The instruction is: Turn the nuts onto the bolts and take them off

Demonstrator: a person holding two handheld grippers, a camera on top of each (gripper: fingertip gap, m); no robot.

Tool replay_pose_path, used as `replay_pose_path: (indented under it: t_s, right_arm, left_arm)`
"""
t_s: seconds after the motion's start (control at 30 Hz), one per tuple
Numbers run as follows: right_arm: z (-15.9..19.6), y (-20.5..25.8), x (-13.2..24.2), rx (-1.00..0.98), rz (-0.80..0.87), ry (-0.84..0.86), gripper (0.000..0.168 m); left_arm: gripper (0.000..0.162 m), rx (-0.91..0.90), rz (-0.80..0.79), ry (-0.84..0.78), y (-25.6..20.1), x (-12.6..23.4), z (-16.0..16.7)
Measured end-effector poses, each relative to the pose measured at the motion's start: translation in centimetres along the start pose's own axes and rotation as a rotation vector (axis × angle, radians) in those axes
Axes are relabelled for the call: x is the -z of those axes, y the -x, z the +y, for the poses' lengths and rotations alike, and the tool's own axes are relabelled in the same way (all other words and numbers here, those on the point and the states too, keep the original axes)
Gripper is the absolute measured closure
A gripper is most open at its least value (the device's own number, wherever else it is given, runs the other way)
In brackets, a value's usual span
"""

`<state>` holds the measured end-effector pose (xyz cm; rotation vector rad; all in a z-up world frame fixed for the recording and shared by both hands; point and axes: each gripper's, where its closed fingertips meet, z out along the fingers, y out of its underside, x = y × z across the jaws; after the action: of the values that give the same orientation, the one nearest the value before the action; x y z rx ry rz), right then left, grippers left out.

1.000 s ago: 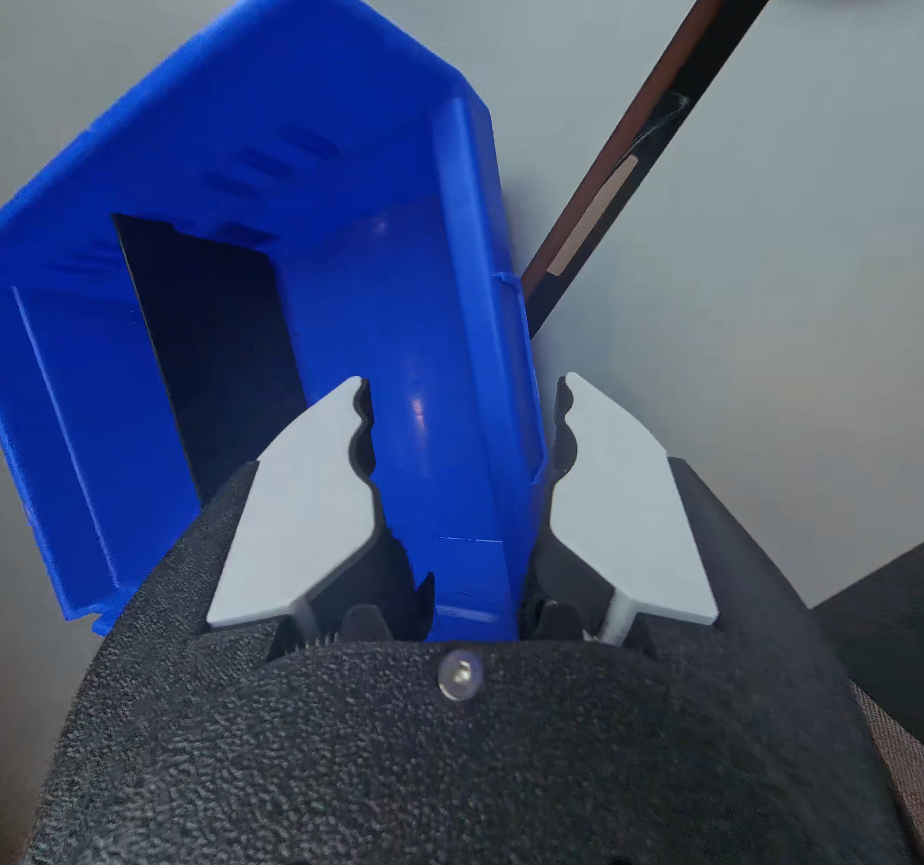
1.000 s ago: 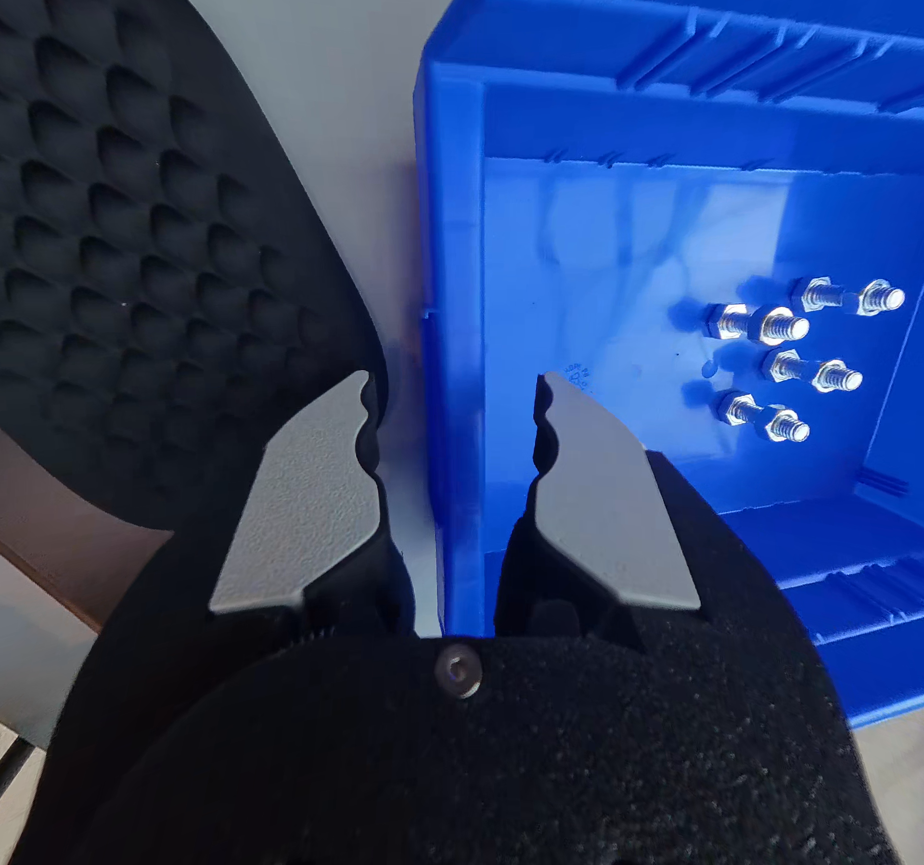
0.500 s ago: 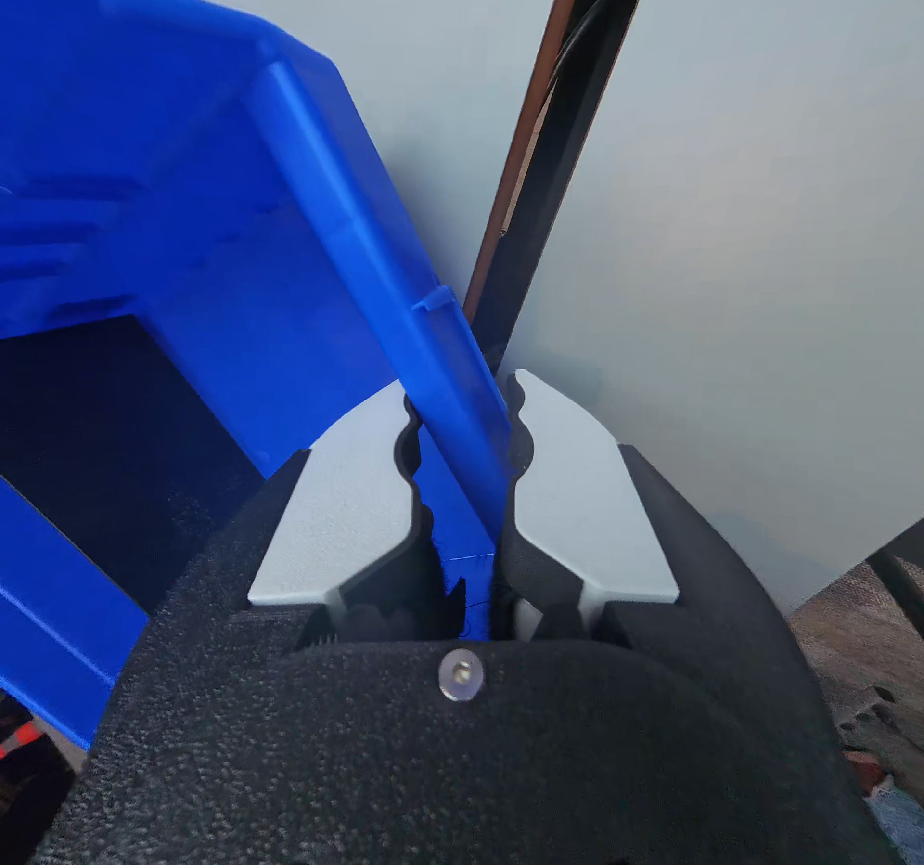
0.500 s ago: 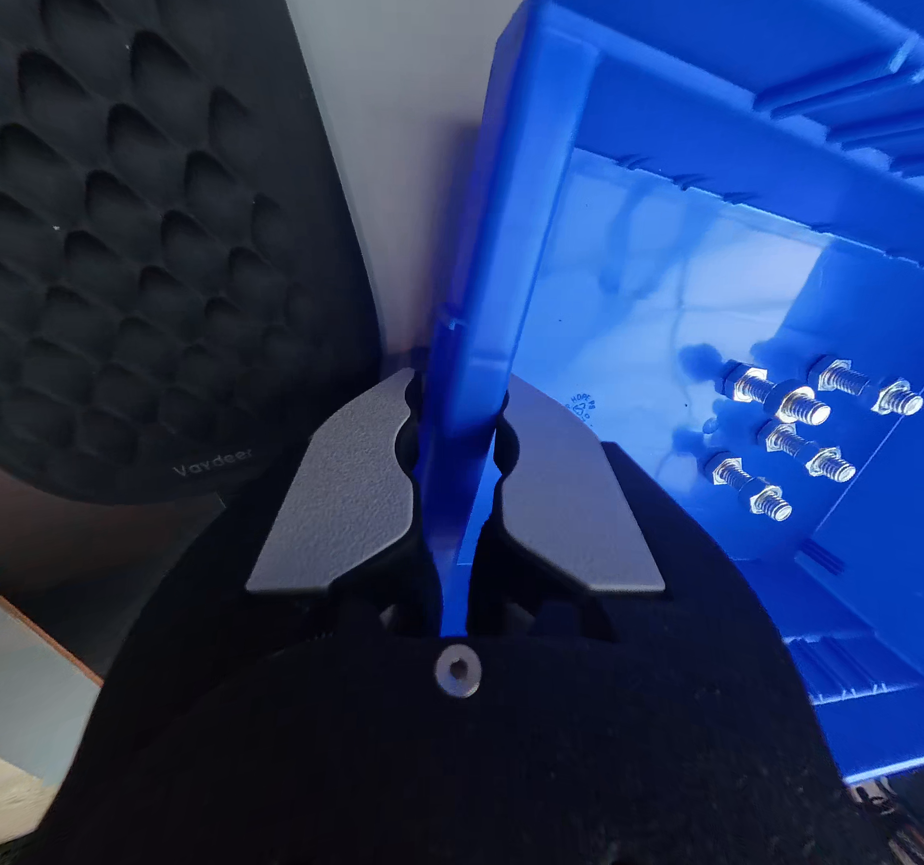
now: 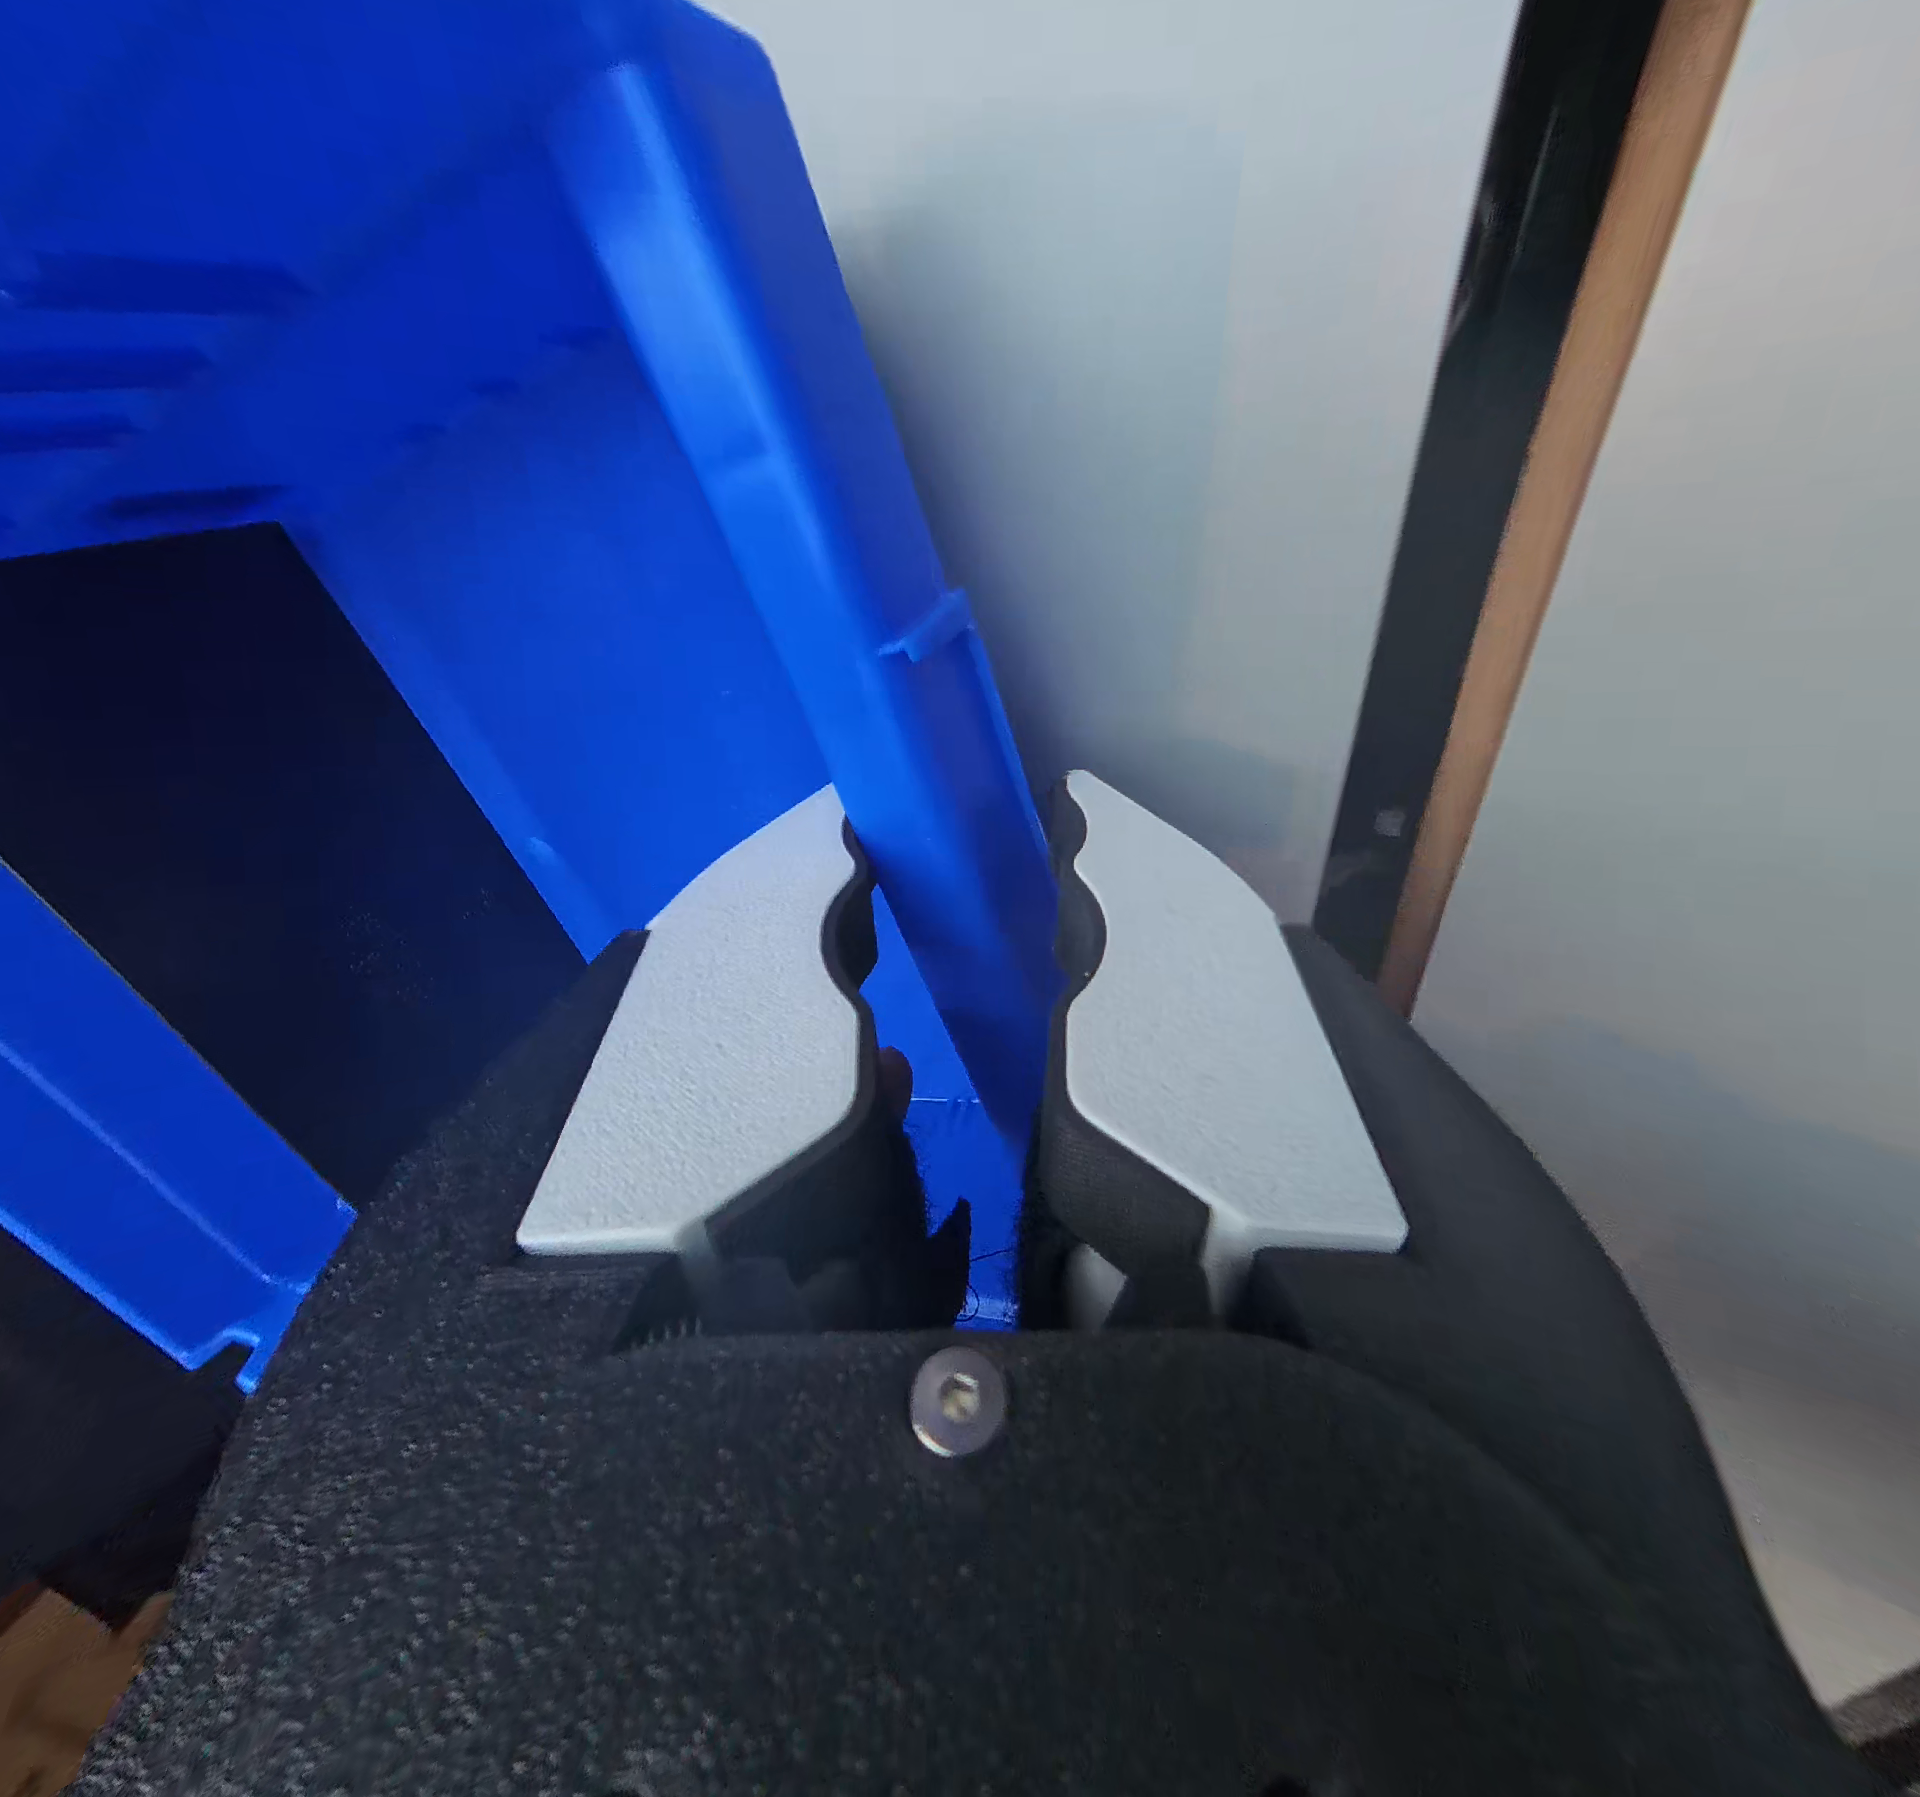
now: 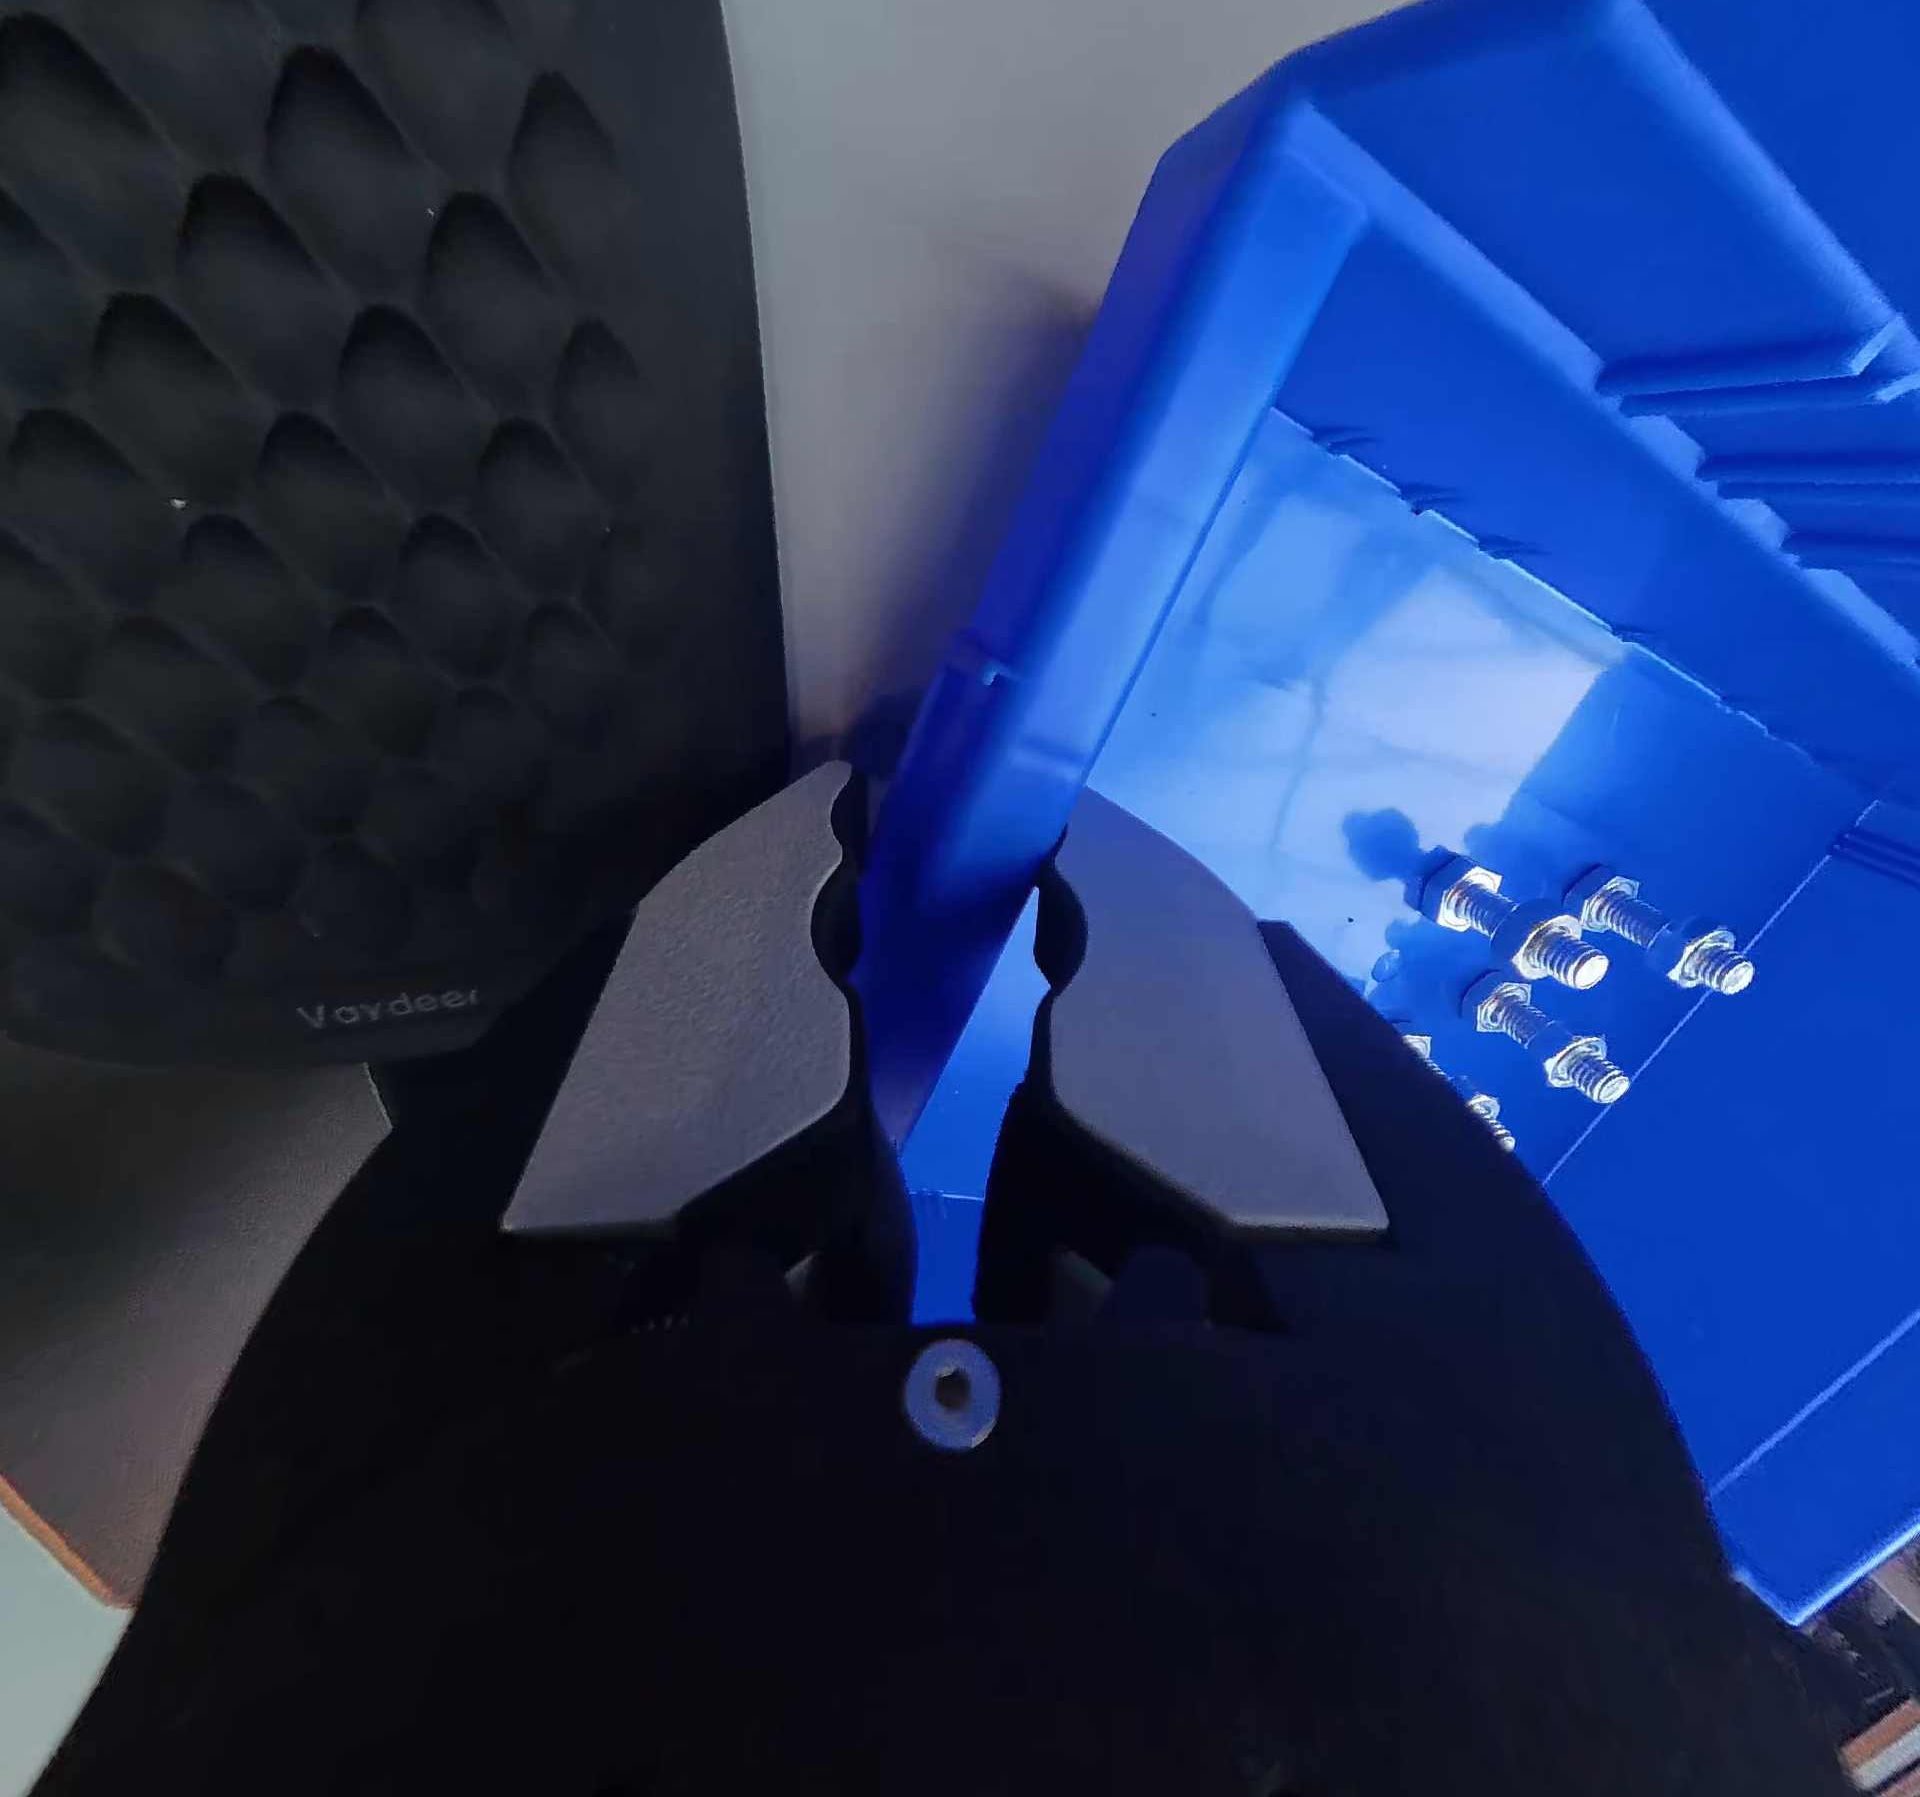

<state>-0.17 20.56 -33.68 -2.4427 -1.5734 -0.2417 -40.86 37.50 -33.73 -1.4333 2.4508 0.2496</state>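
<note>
My left gripper (image 5: 956,926) clamps one wall of the blue bin (image 5: 582,521); my right gripper (image 6: 951,916) clamps the opposite wall; bolts with nuts (image 6: 1538,958) lie inside, lowest one part-hidden behind my finger; black textured mat (image 6: 312,459) beside, cut off; bin tilted further than half a second ago.

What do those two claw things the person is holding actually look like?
Both look like the same design. The left gripper has a black, rough-textured, rounded body with a small silver screw in the middle, and two pale grey fingers with wavy black inner edges. The right gripper has the same shape; its fingers look darker grey in shadow. No cables or sleeves show.
</note>
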Motion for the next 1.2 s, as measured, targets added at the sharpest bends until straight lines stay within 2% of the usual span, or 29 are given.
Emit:
replay_pose_path:
  t_s: [0.23, 0.53, 0.73, 0.83, 0.93, 1.0, 1.1, 1.2]
  right_arm:
    - [-1.4, -0.3, -0.2, 0.178, 0.010, -0.011, 0.139]
    - [-3.3, -1.4, -0.6, 0.353, 0.068, 0.008, 0.139]
    - [-3.8, -2.0, -0.7, 0.364, 0.081, -0.031, 0.139]
    - [-4.0, -2.5, -0.3, 0.243, 0.128, -0.127, 0.128]
    - [-4.6, -3.6, 1.9, 0.060, 0.210, -0.285, 0.105]
    - [-5.9, -4.4, 5.1, -0.082, 0.298, -0.475, 0.102]
    - [-7.4, -4.8, 11.5, -0.270, 0.438, -0.851, 0.094]
    - [-5.8, -5.0, 17.5, -0.470, 0.665, -1.144, 0.078]
  left_arm:
    - [0.130, -0.126, -0.003, -0.051, 2.4, -0.8, -4.0]
    - [0.131, -0.286, -0.035, -0.083, 3.4, -1.1, -7.6]
    - [0.132, -0.337, -0.056, -0.119, 4.1, -1.2, -8.8]
    - [0.123, -0.196, -0.096, -0.197, 4.7, -0.8, -9.4]
    - [0.096, 0.064, -0.173, -0.431, 5.8, 2.2, -11.5]
    - [0.080, 0.280, -0.292, -0.616, 7.3, 5.7, -12.9]
    - [0.077, 0.515, -0.404, -0.930, 7.3, 11.8, -16.3]
    - [0.076, 0.673, -0.488, -1.119, 6.1, 15.7, -20.0]
